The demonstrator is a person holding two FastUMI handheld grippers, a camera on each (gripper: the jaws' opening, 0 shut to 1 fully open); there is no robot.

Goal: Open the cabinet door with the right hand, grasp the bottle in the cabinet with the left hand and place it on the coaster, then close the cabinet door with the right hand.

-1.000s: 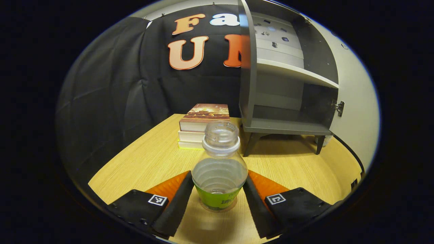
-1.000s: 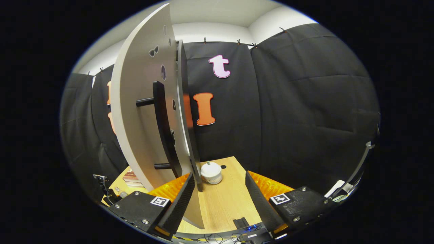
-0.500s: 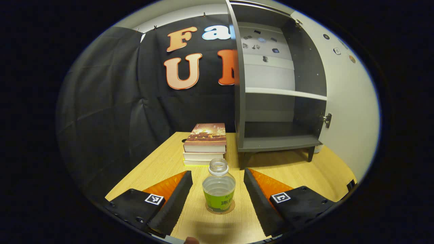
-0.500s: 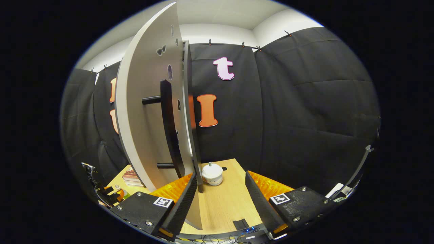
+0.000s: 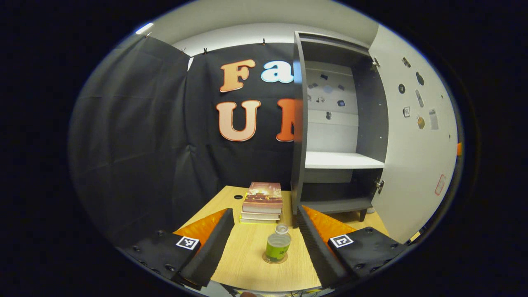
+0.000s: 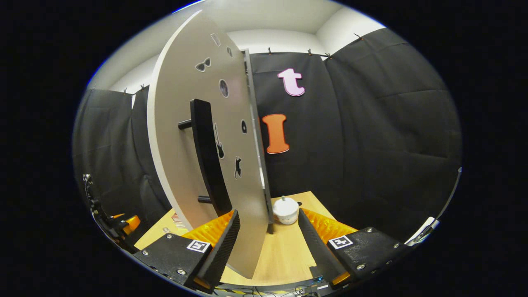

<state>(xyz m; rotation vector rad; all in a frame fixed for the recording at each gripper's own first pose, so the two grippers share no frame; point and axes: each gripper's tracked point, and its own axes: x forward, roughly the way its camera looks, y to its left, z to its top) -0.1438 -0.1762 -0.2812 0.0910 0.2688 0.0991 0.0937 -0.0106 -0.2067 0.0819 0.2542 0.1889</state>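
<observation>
A clear, uncapped bottle (image 5: 277, 247) with a green label is stood upright on a round brown coaster (image 5: 274, 260), in front of the grey cabinet (image 5: 336, 136). The cabinet's pale door (image 6: 198, 136), fitted with a dark bar handle (image 6: 208, 161), is swung wide open.
</observation>
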